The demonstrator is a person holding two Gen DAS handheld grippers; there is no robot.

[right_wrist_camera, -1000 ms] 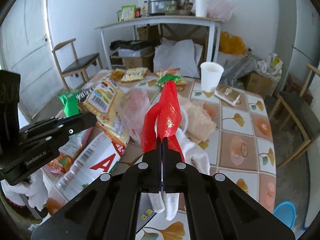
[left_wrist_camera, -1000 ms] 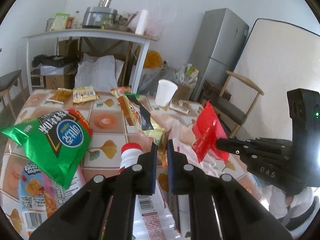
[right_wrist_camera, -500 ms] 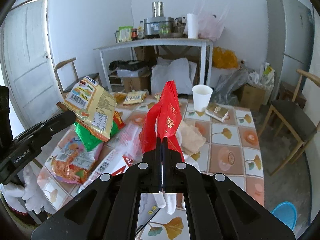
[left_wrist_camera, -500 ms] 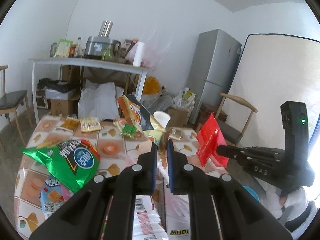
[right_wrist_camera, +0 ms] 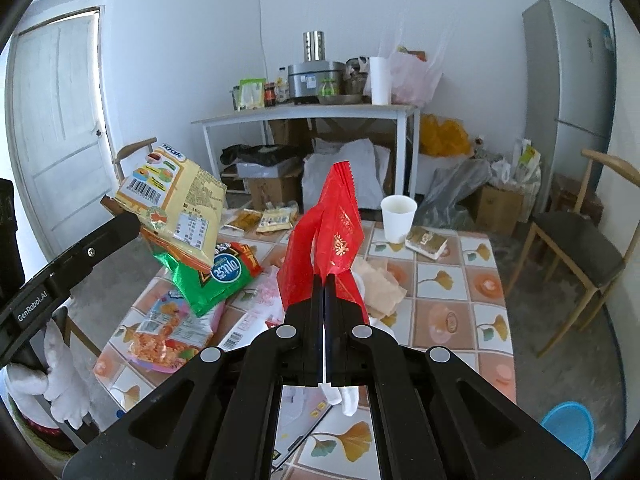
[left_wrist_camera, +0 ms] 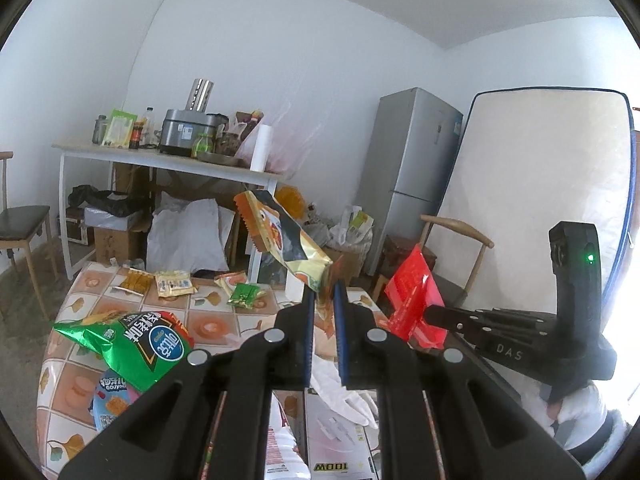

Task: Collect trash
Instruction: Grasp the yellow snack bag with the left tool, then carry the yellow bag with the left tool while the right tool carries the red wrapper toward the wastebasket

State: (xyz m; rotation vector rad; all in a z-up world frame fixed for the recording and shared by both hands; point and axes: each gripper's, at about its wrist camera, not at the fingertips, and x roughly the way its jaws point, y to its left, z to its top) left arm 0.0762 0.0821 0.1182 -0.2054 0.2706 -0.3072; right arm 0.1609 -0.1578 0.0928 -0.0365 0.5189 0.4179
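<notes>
My left gripper is shut on the corner of a yellow and orange snack packet, which hangs in the air above the table; the same packet shows at the left of the right wrist view. My right gripper is shut on a red wrapper that stands up from its tips; it appears too as the red wrapper at the right of the left wrist view. A green chip bag and other wrappers lie on the tiled table.
A white paper cup and a small packet stand at the table's far side. Wooden chairs flank the table. A blue basin sits on the floor at lower right. A cluttered side table and fridge stand behind.
Both grippers have risen from the table with their wrappers still held. The table and green bag now sit lower and smaller in both views.
</notes>
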